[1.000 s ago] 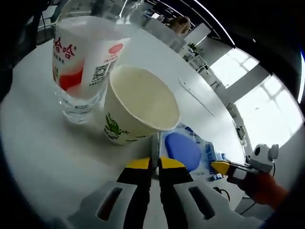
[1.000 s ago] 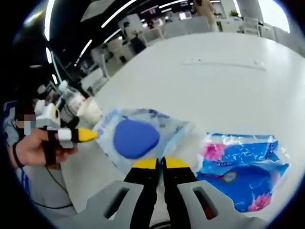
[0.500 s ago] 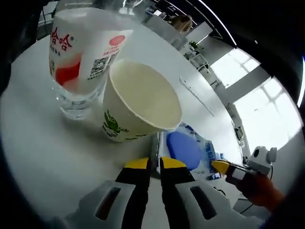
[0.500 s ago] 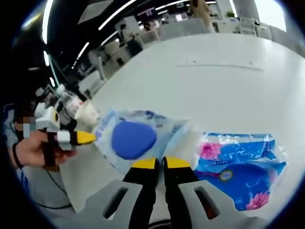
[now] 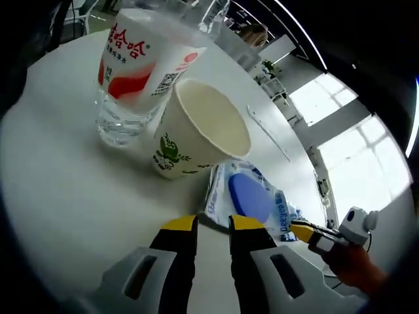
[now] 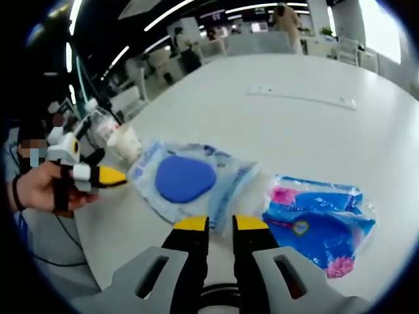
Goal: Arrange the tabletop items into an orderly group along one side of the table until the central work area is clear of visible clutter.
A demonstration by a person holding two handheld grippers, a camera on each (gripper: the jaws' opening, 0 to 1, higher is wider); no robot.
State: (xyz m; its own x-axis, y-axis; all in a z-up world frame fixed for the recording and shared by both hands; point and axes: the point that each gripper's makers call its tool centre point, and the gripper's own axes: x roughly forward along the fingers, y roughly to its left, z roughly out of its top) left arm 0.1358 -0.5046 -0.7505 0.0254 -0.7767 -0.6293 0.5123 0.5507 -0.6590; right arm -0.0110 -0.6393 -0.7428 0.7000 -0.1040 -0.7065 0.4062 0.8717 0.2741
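In the left gripper view, a clear bottle (image 5: 134, 72) with a red-and-white label stands at the upper left of the frame, near the worktop's (image 5: 59, 190) curved edge. A paper cup (image 5: 196, 134) with green print sits just beside it, touching or nearly so, mouth tipped toward the camera. Bare white surface spreads across the lower left. The left gripper (image 5: 213, 224) has its yellow-tipped jaws slightly apart, holding nothing. Just past them lies a clear packet with a blue oval pad (image 5: 252, 196), long axis running toward the lower right, where the right gripper's yellow tip (image 5: 302, 231) hovers.

In the right gripper view, the right gripper (image 6: 219, 224) also shows a narrow gap, empty, just short of the packet. A blue floral pack (image 6: 321, 226) lies flat at the right, overlapping the packet's end. Wide open worktop stretches beyond both.
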